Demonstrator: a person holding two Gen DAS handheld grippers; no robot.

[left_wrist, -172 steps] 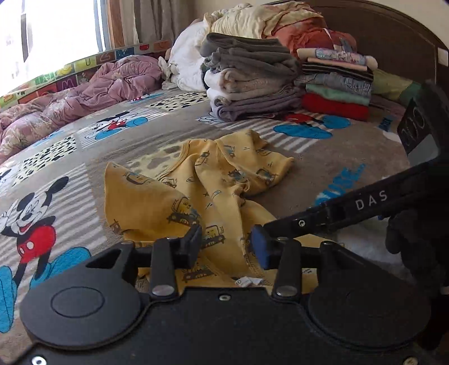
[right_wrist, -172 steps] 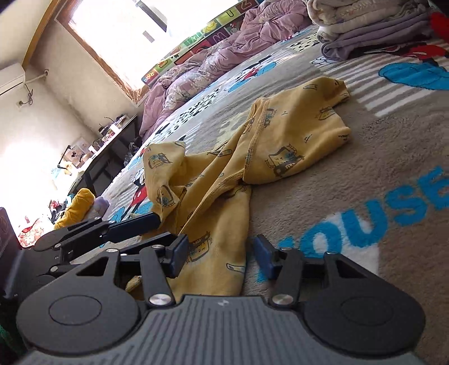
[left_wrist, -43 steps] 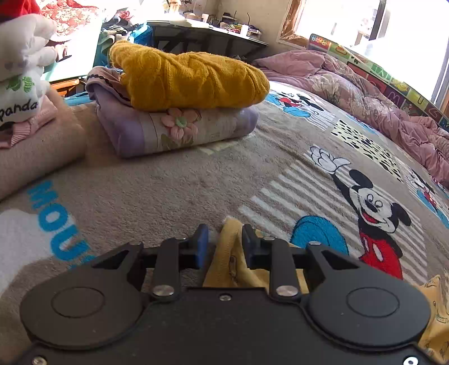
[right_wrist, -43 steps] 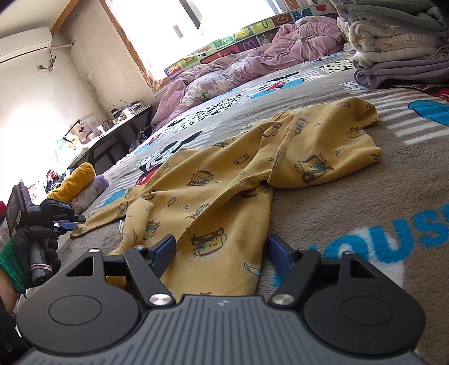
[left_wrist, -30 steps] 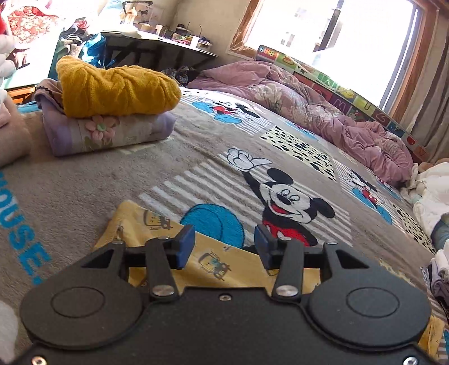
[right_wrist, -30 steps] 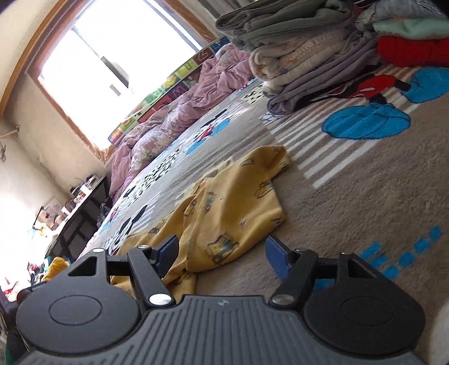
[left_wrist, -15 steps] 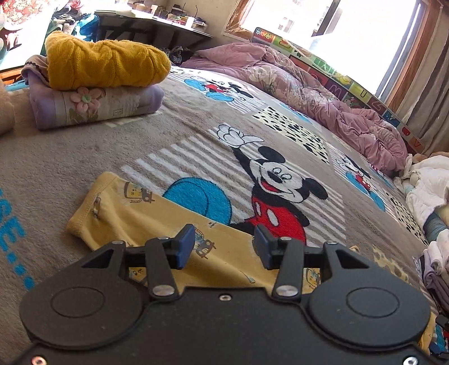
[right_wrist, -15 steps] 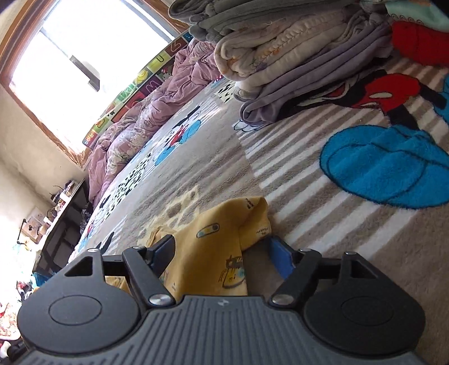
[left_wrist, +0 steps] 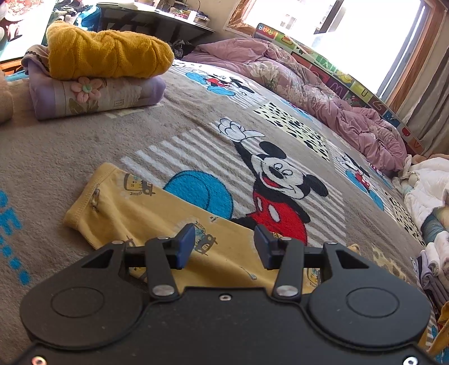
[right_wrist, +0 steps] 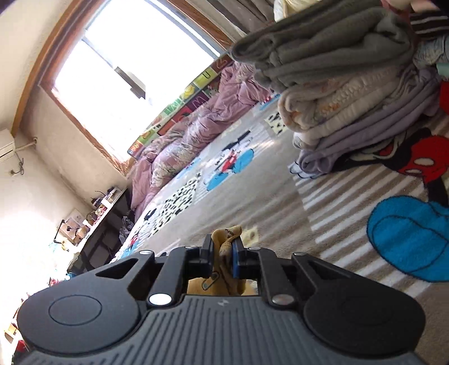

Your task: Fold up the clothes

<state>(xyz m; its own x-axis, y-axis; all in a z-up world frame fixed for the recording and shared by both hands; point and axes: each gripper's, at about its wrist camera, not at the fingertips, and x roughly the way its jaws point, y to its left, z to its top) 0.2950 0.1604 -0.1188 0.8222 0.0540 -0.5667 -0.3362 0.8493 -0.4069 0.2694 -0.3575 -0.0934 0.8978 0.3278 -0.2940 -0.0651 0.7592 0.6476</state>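
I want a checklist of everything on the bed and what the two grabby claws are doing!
Surface: grey Mickey Mouse blanket covering the bed.
Job's things: yellow printed garment lying flat; one bunched end pinched in the right gripper.
Clutter: mustard knit sweater on a folded lilac blanket; tall stack of folded blankets; rumpled pink quilt.
Grippers: left gripper open, above the garment; right shut on fabric.
Cables: nothing seen on the bed.
Surroundings: bright window, cluttered desk.

Home bedroom. Bed under cartoon-mouse blanket (left_wrist: 196, 132), rumpled pink quilt (left_wrist: 322, 92), folded laundry stack (right_wrist: 350, 84). Cluttered desk (left_wrist: 157, 16) beside window (right_wrist: 134, 64).
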